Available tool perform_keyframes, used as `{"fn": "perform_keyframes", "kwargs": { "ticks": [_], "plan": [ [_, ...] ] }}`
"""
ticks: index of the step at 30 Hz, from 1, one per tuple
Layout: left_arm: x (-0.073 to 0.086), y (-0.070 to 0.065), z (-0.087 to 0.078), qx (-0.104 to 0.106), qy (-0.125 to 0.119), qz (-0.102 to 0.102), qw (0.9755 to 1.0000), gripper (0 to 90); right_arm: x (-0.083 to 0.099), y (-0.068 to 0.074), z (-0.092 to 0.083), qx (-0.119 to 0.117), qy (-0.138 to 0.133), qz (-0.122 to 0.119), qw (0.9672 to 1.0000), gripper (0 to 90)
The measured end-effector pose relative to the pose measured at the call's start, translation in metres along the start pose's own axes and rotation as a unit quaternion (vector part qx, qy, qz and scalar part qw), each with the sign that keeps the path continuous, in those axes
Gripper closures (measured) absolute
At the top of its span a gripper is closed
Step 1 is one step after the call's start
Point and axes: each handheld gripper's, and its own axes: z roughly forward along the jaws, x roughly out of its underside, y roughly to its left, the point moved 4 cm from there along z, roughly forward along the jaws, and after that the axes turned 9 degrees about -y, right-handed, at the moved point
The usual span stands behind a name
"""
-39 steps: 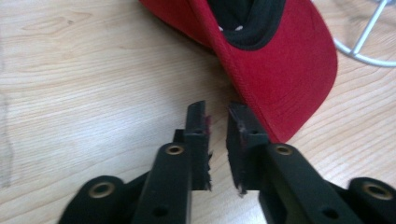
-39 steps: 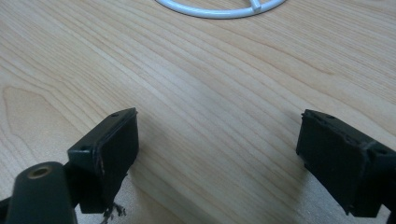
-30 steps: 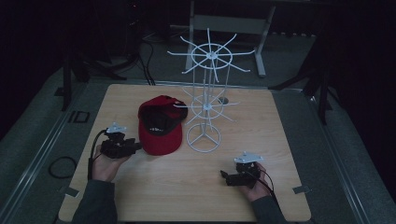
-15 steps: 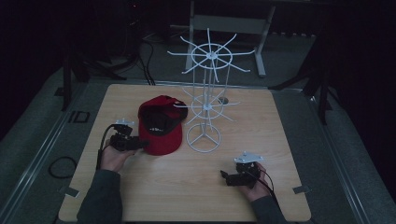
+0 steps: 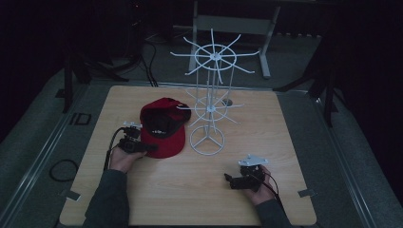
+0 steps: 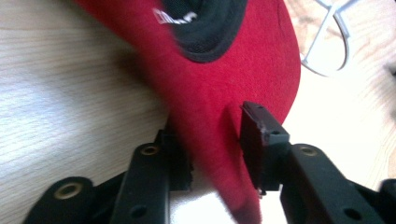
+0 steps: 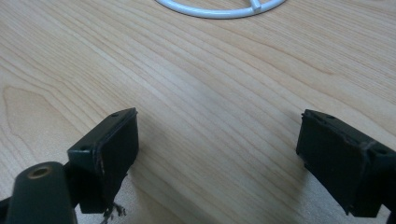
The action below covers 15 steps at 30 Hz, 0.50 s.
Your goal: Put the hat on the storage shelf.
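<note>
**Desk:** Table point(image 5: 285, 199) first, then. What stands on it?

**Photographer:** A white wire rack point(image 5: 212, 107), upright, just past the middle of the wooden top. Every one of its arms is bare; nothing hangs there.

**Desk:** And the cap?

**Photographer:** The red cap point(image 5: 164, 135) lies on the wood at about nine o'clock from the rack's foot, close beside it. It is turned over with its black lining up. Its hollow holds nothing.

**Desk:** So how far along is the job?

**Photographer:** Early, by my reading. The work looks like getting the cap onto the rack. The cap is not yet lifted, and the carry and the hanging are all to come.

**Desk:** The hands?

**Photographer:** The left gripper point(image 5: 147, 148) sits at the cap's seven o'clock. Its jaws have just been closing, with the brim point(image 6: 233, 84) between them. One pad lies against the red cloth, but I cannot see a firm pinch yet. The right gripper point(image 5: 229, 180) rests at five o'clock from the rack. Its jaws stand wide apart over bare wood and hold nothing point(image 7: 217, 154). The rack's base ring point(image 7: 219, 13) lies at its twelve o'clock.
</note>
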Motion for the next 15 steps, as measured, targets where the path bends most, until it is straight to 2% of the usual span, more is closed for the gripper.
{"fn": "perform_keyframes", "kwargs": {
  "ticks": [6, 15],
  "plan": [
    [0.004, -0.006, 0.0, 0.001, 0.003, 0.015, 0.9999, 70.1, 0.0, 0.0, 0.0, 0.0, 0.0, 0.0, 1.0, 12.8],
    [0.012, -0.018, -0.012, 0.009, -0.047, 0.023, 0.9986, 80.7, 0.0, 0.0, 0.0, 0.0, 0.0, 0.0, 1.0, 12.8]
  ]
}}
